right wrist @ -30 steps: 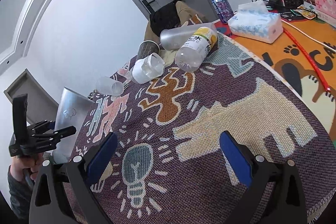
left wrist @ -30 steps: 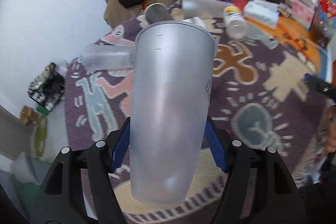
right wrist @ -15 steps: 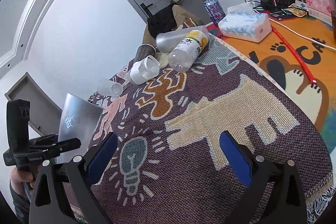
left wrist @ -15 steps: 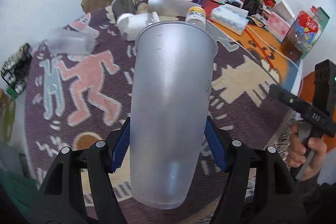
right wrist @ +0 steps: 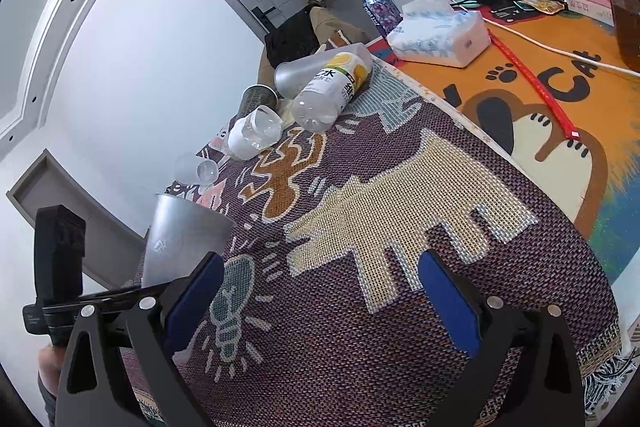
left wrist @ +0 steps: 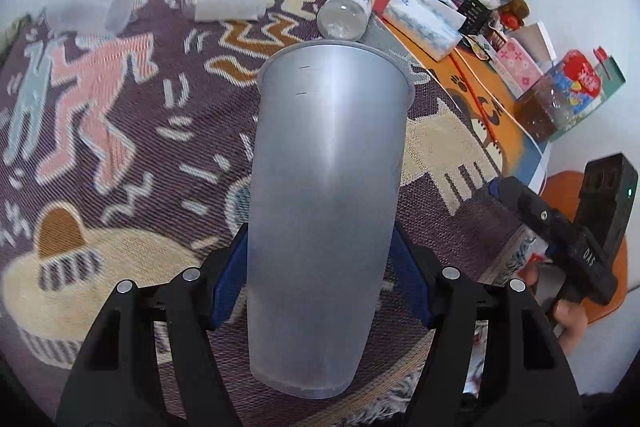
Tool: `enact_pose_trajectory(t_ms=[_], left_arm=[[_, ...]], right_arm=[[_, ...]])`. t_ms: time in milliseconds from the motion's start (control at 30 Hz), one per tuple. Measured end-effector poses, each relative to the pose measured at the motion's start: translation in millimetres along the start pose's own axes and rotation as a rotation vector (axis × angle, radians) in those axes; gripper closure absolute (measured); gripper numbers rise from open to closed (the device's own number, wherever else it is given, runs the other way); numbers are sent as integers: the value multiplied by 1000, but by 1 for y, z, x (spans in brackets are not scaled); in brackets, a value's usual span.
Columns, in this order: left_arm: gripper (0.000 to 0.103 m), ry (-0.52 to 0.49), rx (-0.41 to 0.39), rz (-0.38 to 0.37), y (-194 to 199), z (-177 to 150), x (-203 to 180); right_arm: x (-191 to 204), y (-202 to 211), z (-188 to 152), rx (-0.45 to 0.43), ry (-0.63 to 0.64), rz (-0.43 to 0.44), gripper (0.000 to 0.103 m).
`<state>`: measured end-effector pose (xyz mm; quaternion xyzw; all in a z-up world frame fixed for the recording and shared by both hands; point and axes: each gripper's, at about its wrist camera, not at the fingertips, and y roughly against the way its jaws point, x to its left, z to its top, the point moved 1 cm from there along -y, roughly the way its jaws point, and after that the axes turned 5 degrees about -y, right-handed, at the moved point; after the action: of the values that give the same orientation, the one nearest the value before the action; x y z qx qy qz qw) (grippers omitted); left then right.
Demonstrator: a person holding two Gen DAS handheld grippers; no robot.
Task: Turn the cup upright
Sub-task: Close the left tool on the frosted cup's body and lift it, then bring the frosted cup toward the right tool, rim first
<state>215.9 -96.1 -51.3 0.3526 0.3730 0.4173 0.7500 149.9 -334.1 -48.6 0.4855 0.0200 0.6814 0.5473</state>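
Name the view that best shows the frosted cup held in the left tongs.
Left wrist view: the frosted cup fills the centre, rim to base, clamped between the left tongs. The right wrist view shows only its upper part at the left edge, partly hidden.
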Motion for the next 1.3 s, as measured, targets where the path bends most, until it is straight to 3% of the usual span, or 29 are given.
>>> enact_pose_trajectory(t_ms=[233,267,333,400,633,900,1300], left_arm=[[33,55,52,4,-25,-2,11],[31,55,53,14,-25,-2,11],[15,56,25,18,-19,-2,13],[10,52,-18,10,-7,-2,14],[9,65,-103,22,26,-4,28],[6,83,-202,91,56,-14,49],[6,141,-282,130,77,-37,80]], right_arm=[[3,-6,-2,20,3,9,8],[4,-7,-2,22,4,8,8],[6,-9,-2,25,3,12,8],[8,-10,-1,31,3,18,8],[25,-18,4,63,6,75,8],[42,-35,8,125,-12,144,8],[65,-80,6,255,-50,202,8]])
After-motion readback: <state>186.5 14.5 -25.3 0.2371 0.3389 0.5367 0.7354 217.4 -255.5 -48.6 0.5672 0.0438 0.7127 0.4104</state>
